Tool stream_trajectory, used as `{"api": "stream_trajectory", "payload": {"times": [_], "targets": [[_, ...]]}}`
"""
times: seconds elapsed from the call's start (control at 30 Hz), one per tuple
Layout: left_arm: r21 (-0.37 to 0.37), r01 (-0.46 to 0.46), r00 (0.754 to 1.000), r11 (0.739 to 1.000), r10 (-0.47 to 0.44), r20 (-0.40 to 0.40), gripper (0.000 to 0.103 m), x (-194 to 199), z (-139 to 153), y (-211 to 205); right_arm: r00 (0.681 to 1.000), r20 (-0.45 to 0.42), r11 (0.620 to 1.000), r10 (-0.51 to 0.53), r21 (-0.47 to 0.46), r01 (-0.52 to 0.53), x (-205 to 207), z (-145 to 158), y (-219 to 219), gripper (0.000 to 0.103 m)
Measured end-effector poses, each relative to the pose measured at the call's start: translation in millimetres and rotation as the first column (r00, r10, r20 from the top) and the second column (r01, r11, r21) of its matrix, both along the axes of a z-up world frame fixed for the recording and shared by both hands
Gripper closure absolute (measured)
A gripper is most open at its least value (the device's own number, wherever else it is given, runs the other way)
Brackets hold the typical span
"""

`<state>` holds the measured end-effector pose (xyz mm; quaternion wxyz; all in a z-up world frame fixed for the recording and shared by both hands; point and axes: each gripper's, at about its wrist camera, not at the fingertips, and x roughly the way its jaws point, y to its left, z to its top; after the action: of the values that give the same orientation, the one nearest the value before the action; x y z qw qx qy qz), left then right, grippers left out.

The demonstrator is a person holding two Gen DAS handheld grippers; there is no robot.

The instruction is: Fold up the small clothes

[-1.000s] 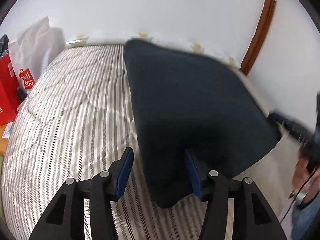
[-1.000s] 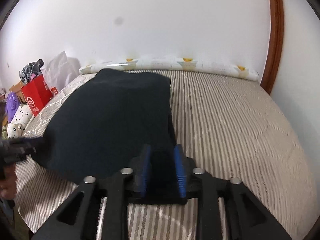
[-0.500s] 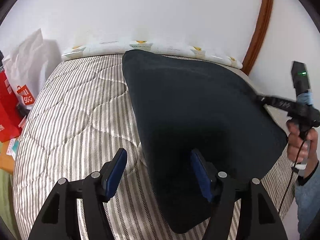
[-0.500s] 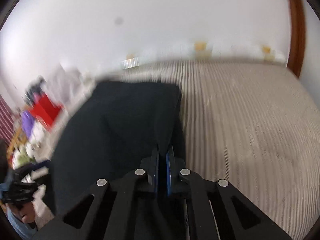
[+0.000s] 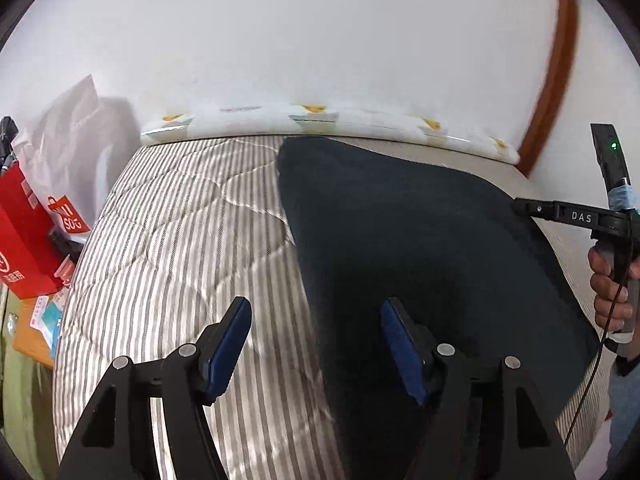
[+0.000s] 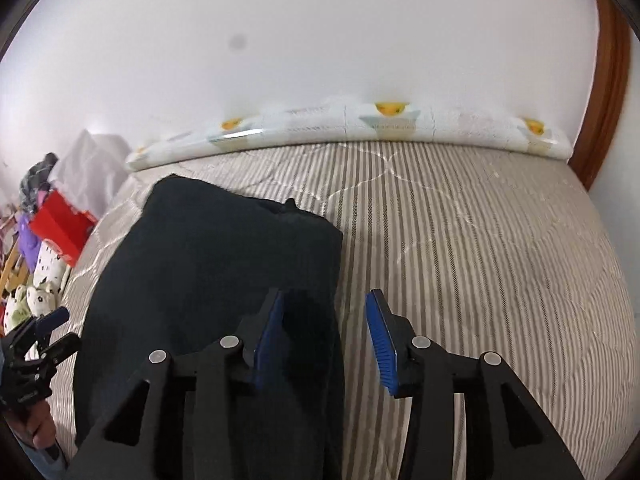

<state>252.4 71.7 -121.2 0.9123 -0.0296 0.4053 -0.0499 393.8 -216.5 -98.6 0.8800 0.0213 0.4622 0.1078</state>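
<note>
Left gripper [image 5: 316, 344] hovered low over bed, blue-padded jaws spread wide, gripping nothing; dark navy folded garment [image 5: 420, 248] lay flat on striped grey-white quilted bedspread [image 5: 168, 240], from 12 to 5 o'clock. Right gripper [image 6: 326, 338] likewise gaped wide, empty, straddling garment's right edge. Red paper shopping bag [image 5: 28, 240] stood at 9 o'clock, contents unclear

Home bedroom, bed [image 6: 460, 240] covered with a grey-striped quilted mattress pad, long printed bolster [image 6: 360, 128] laid against a plain white wall, wooden door frame [image 5: 548, 80] at one side, red shopping bag [image 5: 24, 240] and soft toys [image 6: 40, 288] piled beside the bed
</note>
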Motion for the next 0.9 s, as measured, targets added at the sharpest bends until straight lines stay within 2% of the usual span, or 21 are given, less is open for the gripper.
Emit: {"api": "stream_trajectory", "payload": {"times": [0.27,0.3,0.33,0.37,0.43,0.5,0.53,0.7,0.8,0.9], "targets": [[0.006,-0.028,0.999,1.0,0.028,-0.023,0.038,30,-5,2,0.997,-0.076,0.996,-0.016,0.089,0.023,42,-25,6,0.061],[0.011,-0.028,0.999,1.0,0.028,-0.023,0.038,32,-5,2,0.996,-0.085,0.994,-0.015,0.107,0.024,45,-26,6,0.063],[0.013,-0.028,0.999,1.0,0.029,-0.024,0.038,34,-6,2,0.997,-0.08,0.992,-0.012,0.124,0.022,47,-25,6,0.074],[0.013,-0.028,0.999,1.0,0.028,-0.024,0.038,36,-6,2,0.998,-0.07,0.991,-0.005,0.136,0.015,48,-24,8,0.081],[0.014,-0.027,0.999,1.0,0.028,-0.024,0.038,38,-7,1,1.0,0.02,0.991,0.018,0.131,-0.021,42,-12,8,0.095],[0.01,-0.023,0.999,1.0,0.023,-0.028,0.037,40,-8,2,0.994,0.103,0.991,0.022,0.128,-0.035,36,-3,2,0.096],[0.011,-0.021,0.999,1.0,0.022,-0.029,0.036,40,-9,1,0.996,0.091,0.993,0.009,0.119,-0.02,40,-5,0,0.098],[0.03,-0.013,0.999,0.999,0.014,-0.029,0.036,43,-8,-1,0.999,0.035,0.994,-0.013,0.11,0.009,48,-20,-4,0.099],[0.035,-0.01,1.0,0.999,0.011,-0.028,0.036,45,-8,-1,0.999,0.045,0.995,-0.006,0.102,0.001,45,-16,-1,0.099],[0.034,-0.01,1.0,0.999,0.011,-0.027,0.036,46,-8,-1,0.999,0.037,0.994,0.0,0.11,-0.004,45,-14,0,0.093]]}}
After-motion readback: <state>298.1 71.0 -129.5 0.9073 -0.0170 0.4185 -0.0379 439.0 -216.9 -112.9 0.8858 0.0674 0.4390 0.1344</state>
